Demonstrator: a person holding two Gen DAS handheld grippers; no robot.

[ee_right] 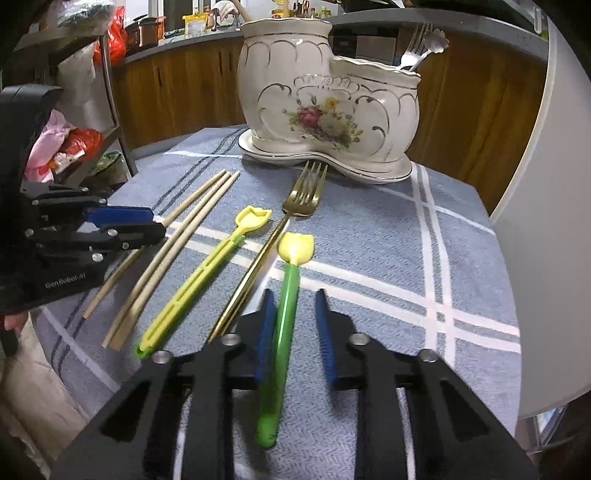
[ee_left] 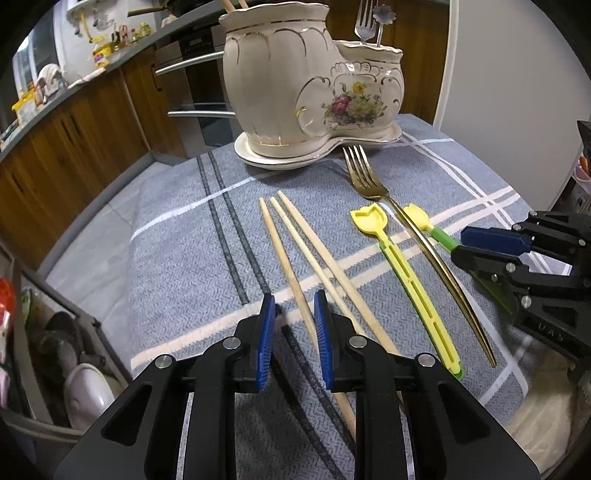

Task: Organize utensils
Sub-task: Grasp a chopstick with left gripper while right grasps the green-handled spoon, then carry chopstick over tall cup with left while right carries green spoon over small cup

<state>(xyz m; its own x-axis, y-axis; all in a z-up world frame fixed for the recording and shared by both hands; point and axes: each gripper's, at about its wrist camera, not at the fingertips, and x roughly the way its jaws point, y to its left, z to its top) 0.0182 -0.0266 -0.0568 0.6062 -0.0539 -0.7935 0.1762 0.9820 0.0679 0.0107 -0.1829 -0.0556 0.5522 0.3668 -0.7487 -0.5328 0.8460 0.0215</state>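
Note:
Three wooden chopsticks, a yellow tulip-headed utensil and a gold fork lie on the blue checked cloth. Behind them stands a cream flowered ceramic holder. My left gripper is low over the leftmost chopstick, which runs between its jaws with a gap on both sides. My right gripper straddles the green-handled tulip utensil. The handle rests against the left-hand pad, and a gap shows at the other pad.
A steel fork and a flower-headed spoon stand in the holder's small pot, chopstick tips in the tall one. A white appliance flanks the table's right side. A rack with bags and wooden cabinets lie to the left.

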